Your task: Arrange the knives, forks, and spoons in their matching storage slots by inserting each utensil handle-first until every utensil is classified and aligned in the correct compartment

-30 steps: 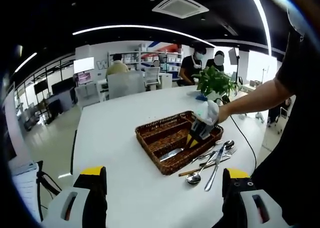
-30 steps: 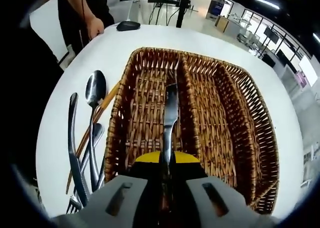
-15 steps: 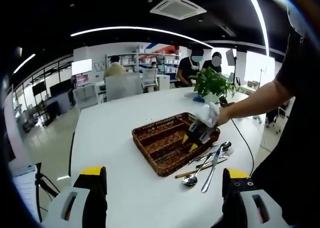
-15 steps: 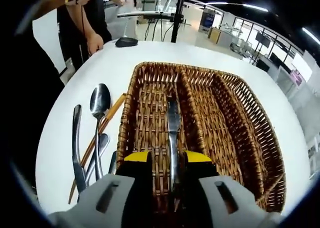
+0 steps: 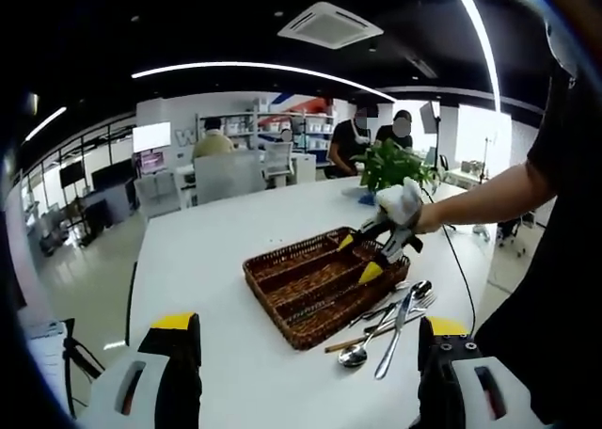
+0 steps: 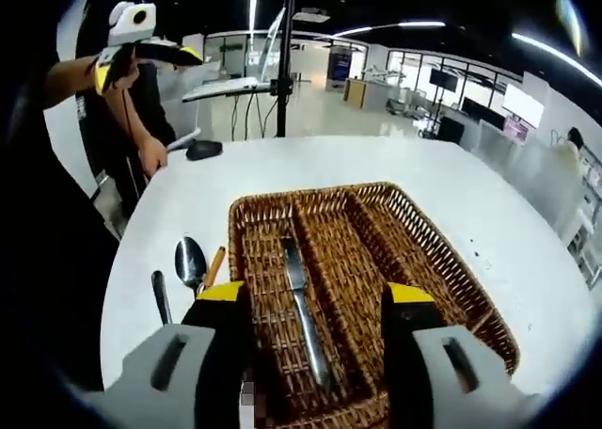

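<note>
A brown wicker basket [image 6: 442,269] with three long compartments stands on the white table [image 5: 207,260]. A steel knife [image 6: 293,269] lies flat in its left compartment, beside the divider. My right gripper [image 6: 315,293] hovers open above it, a yellow-tipped jaw on either side, touching nothing. The left gripper view shows that right gripper [image 5: 359,258] in a person's hand over the basket [image 5: 301,283]. Loose spoons, forks and a knife [image 5: 390,318] lie on the table beside the basket. My left gripper [image 5: 308,324] is open and holds nothing, well short of the basket.
A spoon [image 6: 191,260] and a wooden handle [image 6: 214,264] lie left of the basket. A black mouse [image 6: 202,150] rests at the table's far edge. A potted plant [image 5: 395,161] stands beyond the basket. People sit and stand at the back.
My right gripper has opened and let go of the knife, then drawn back and up. The knife now lies in the basket. The left gripper stays open.
</note>
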`<state>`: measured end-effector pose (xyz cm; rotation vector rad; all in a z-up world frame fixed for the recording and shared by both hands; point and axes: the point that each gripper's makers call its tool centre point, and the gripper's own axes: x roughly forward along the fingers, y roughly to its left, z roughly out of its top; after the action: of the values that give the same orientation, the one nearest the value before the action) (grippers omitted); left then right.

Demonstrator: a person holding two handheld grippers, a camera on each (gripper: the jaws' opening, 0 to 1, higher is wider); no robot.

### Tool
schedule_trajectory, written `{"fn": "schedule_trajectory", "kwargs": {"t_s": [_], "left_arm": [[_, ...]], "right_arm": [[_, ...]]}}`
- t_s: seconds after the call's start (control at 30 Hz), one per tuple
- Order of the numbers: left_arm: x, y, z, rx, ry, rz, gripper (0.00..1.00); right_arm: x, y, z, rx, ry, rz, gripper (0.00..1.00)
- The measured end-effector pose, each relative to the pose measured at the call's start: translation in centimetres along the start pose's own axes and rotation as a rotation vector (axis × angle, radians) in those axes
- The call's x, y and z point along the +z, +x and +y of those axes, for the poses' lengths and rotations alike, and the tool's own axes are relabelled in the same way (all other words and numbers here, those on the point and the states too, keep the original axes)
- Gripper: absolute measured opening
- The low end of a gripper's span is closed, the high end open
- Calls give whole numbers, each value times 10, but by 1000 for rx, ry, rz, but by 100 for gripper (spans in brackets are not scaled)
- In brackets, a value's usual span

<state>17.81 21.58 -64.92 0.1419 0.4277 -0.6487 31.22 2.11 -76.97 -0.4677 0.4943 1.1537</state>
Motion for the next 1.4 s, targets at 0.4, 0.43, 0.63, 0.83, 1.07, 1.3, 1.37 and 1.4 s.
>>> {"fn": "schedule_trajectory", "kwargs": {"t_s": [0.4,0.43,0.63,0.83,1.07,1.3,1.37,1.4], "left_arm": [[13,25,-11,-44,-29,-45,100],[15,30,-13,-54,-26,-48,100],[19,47,-16,-88,-46,-67,100],[25,60,-15,-108,-48,-67,100],[24,63,-11,-92,-9,-40,100],[30,57,-3,-67,-2,-65,100],[26,56,-3,-66,-4,-60,100],[24,56,-3,-63,-6,-58,100]], "right_arm": [[39,-58,6,-99,166,-128,86],[38,-67,8,-115,171,-129,89],[29,-96,2,-224,249,-127,99],[11,-129,-2,-321,275,-118,99],[-9,-170,-2,-412,341,-118,99],[-15,-201,4,-505,341,-132,99],[-18,-209,6,-520,355,-137,99],[-19,-211,7,-521,369,-139,99]]}}
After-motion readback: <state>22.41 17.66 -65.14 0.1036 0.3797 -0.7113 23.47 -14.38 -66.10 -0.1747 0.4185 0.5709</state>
